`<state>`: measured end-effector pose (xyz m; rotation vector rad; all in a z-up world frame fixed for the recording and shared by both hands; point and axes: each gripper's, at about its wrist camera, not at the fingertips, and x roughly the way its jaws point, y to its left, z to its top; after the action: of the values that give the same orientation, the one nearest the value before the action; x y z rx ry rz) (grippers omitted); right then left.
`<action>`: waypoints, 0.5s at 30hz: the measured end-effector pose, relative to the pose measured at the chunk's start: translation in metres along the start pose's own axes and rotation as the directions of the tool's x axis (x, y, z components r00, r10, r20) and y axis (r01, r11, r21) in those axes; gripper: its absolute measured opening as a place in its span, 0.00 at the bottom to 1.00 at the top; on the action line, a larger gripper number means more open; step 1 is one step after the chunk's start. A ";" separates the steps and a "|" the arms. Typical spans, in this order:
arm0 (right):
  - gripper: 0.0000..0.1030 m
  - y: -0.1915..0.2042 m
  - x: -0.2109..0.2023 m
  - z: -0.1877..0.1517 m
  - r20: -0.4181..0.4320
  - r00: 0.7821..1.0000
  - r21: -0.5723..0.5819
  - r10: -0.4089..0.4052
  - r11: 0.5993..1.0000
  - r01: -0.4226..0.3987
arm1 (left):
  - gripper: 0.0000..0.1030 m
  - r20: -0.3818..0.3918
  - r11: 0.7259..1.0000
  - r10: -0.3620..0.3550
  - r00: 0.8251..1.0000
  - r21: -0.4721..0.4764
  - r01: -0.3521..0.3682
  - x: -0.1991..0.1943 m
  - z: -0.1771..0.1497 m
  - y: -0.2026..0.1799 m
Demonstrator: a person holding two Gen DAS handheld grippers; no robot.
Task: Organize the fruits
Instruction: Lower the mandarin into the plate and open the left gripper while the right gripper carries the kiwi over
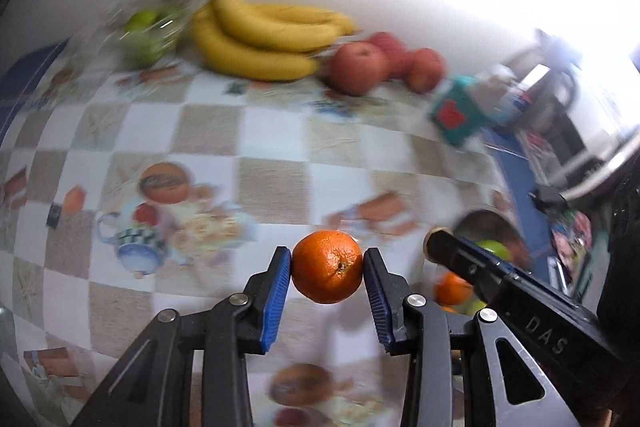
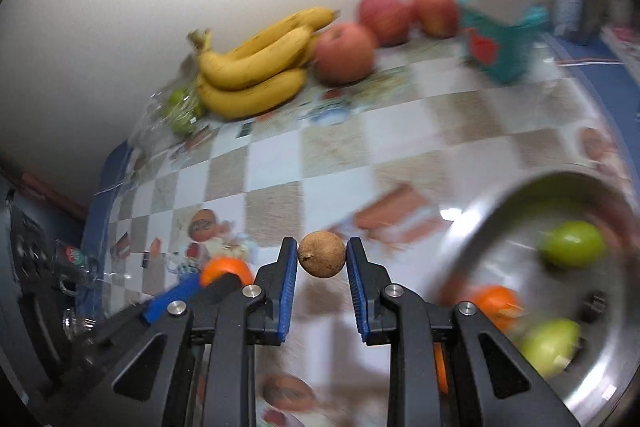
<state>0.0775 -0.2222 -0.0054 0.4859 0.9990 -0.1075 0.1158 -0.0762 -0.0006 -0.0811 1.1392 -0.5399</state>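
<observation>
My left gripper (image 1: 327,267) is shut on an orange tangerine (image 1: 327,266) and holds it above the checked tablecloth (image 1: 276,183). My right gripper (image 2: 322,255) is shut on a small round brown fruit (image 2: 322,254). A steel bowl (image 2: 472,227) at the lower right holds green fruits (image 2: 573,245) and a tangerine (image 2: 498,303). In the right wrist view the left gripper's tangerine (image 2: 224,269) shows at lower left. In the left wrist view the right gripper's finger (image 1: 464,253) reaches in from the right.
At the wall lie a banana bunch (image 1: 260,39), red apples (image 1: 360,67), and green fruits in a clear bag (image 1: 144,35). A teal and white carton (image 1: 460,115) stands near the table's right end. The table's blue edge (image 2: 108,179) is at the left.
</observation>
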 end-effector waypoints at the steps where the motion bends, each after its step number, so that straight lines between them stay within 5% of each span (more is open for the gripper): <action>1: 0.25 -0.010 -0.012 -0.003 0.013 1.000 0.016 -0.009 1.000 0.008 | 0.39 0.001 0.999 -0.021 1.000 0.030 0.021 -0.002 -0.003 -0.012; 6: 0.26 -0.049 -0.057 -0.022 0.070 0.994 0.061 -0.078 0.995 0.074 | 0.39 -0.036 0.982 -0.113 0.993 0.150 0.117 -0.002 -0.020 -0.067; 15: 0.25 -0.111 -0.080 -0.070 0.043 0.987 0.174 -0.154 0.974 0.144 | 0.39 -0.093 0.970 -0.126 0.988 0.197 0.143 0.021 -0.034 -0.097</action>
<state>-0.0546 -0.3001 -0.0082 0.5602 0.9747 -0.3420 0.0572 -0.1629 -0.0008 0.0410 1.1557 -0.7839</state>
